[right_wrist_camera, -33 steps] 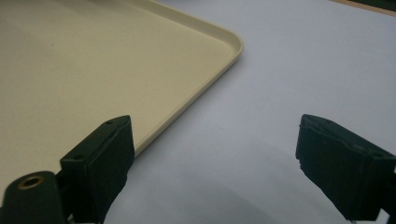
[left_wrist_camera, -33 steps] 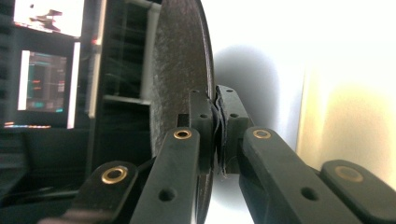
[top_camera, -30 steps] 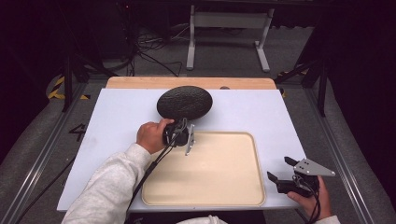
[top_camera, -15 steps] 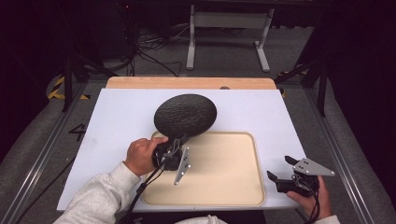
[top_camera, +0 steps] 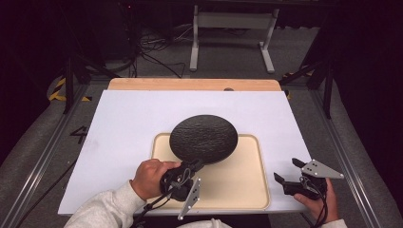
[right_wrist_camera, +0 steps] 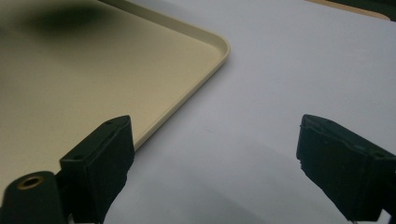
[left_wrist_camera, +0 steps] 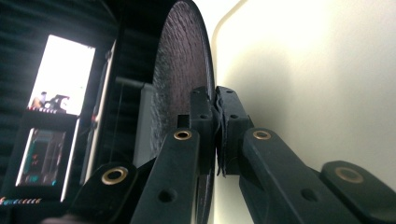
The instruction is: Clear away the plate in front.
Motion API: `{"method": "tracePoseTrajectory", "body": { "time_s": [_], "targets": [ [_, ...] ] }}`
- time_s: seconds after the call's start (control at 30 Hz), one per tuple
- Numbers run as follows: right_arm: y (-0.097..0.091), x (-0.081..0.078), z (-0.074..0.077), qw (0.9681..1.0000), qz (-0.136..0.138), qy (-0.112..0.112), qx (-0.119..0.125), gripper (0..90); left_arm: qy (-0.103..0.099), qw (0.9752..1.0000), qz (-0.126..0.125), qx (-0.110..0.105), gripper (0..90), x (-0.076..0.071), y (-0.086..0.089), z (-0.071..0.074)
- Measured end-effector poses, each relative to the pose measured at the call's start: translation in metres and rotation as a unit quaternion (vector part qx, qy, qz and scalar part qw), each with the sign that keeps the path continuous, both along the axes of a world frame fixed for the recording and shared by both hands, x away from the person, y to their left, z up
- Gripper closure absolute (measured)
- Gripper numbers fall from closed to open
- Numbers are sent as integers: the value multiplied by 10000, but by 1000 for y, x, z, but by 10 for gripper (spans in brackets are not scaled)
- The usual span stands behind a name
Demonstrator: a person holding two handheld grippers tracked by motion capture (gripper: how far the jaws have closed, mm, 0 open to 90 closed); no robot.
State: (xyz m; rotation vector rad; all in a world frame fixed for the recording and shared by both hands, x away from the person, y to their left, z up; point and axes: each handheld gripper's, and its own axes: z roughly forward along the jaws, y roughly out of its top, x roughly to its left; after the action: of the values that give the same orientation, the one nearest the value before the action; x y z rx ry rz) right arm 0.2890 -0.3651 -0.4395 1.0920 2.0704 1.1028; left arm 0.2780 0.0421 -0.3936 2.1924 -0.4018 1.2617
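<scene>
Nearest, the left gripper [top_camera: 196,166] has its fingers pinching the rim of a dark plate [top_camera: 204,138], holding it above the far end of the beige tray [top_camera: 240,190]. Off to the right, the right gripper [top_camera: 288,172] hovers with fingers spread over the white worktop [top_camera: 133,118].

A white-topped table [top_camera: 142,118] with a wooden far edge [top_camera: 190,84] is standing on grey carpet [top_camera: 28,156], while cables [top_camera: 152,52] are trailing past a metal stand [top_camera: 233,21] in the dark room beyond
</scene>
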Motion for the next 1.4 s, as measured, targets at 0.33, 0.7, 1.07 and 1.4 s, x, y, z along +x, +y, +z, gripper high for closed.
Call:
{"method": "tracePoseTrajectory", "body": {
  "time_s": [0.33, 0.7, 1.07, 1.4],
  "targets": [
    [-4, 1, 0, 9998, -13, 38, 170, 120, 76, 9988, -386, 294, 857, -18, -12, -13],
    [-3, 0, 0, 9999, -7, -42, 126, 122, 227, 9968, -542, 533, 842, -17, -15, -28],
    [-4, -2, 1, 9999, 20, -108, 133, 124, 598, 9954, -528, 532, 878, -7, -12, -40],
    [-3, -2, 0, 9999, 64, -98, 97, 124, 797, 9949, -493, 365, 871, 1, -5, -38]
  ]
}}
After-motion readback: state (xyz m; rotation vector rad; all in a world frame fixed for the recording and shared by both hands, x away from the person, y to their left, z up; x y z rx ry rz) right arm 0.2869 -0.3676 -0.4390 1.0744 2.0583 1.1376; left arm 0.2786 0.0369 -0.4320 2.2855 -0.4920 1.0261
